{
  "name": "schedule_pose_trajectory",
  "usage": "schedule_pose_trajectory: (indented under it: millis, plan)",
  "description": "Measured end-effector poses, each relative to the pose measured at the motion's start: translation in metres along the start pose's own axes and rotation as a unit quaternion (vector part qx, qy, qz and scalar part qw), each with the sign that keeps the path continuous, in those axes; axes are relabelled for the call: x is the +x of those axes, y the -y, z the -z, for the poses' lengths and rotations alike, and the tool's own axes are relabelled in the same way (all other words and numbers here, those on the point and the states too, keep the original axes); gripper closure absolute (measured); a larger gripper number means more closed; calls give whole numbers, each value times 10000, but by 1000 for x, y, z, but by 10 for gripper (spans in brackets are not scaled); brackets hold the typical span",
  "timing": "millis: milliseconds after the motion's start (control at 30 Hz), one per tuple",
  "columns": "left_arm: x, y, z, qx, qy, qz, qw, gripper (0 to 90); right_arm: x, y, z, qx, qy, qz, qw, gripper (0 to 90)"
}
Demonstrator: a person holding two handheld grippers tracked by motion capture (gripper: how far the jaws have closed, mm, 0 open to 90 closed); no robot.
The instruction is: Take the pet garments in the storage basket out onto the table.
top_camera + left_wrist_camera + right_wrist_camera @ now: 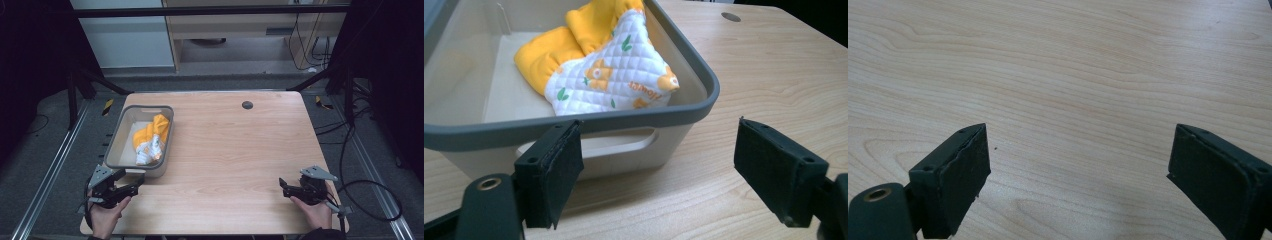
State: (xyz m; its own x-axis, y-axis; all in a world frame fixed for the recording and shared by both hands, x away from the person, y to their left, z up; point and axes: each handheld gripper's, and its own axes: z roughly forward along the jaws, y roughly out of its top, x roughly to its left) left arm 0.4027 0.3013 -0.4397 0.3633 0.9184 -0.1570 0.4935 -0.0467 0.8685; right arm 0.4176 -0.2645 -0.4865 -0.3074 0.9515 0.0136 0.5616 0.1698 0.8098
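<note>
Table: a pale wooden rectangular tabletop (235, 150) with a visible grain, bare over most of its right half.
Hole cover: 1 small dark round disc (247, 105) set in the tabletop near its far edge, a little right of centre.
Floor: grey carpet (45, 145) on both sides of the tabletop.
Rails: 2 silver metal rails, 1 along the left side (50, 175) and 1 along the right (380, 185).
Floor marks: 2 yellow-and-black striped strips, left (107, 106) and right (325, 104) of the far corners.
Cable: a black looped cable (372, 202) on the floor at the right.
Background: a light wooden cabinet (235, 30), a white panel (125, 35) beside it, and a black crossbar (210, 11) in front.
</note>
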Motion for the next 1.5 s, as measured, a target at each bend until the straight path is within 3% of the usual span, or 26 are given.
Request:
schedule_pose_trajectory:
  millis: [433, 967, 1500]
  plan:
    - [-5, -21, 6, -294, 105, -52, 9995, 193, 1, 0, -2, 44, 3, 89, 10000, 95]
    - [-8, -46, -6, -246, 97, -244, 9994, 187, 4, 0, -3, 41, -22, 98, 9999, 95]
    - [-3, -67, -23, -149, -3, -290, 9995, 186, 2, 0, -3, 29, 43, 135, 9999, 95]
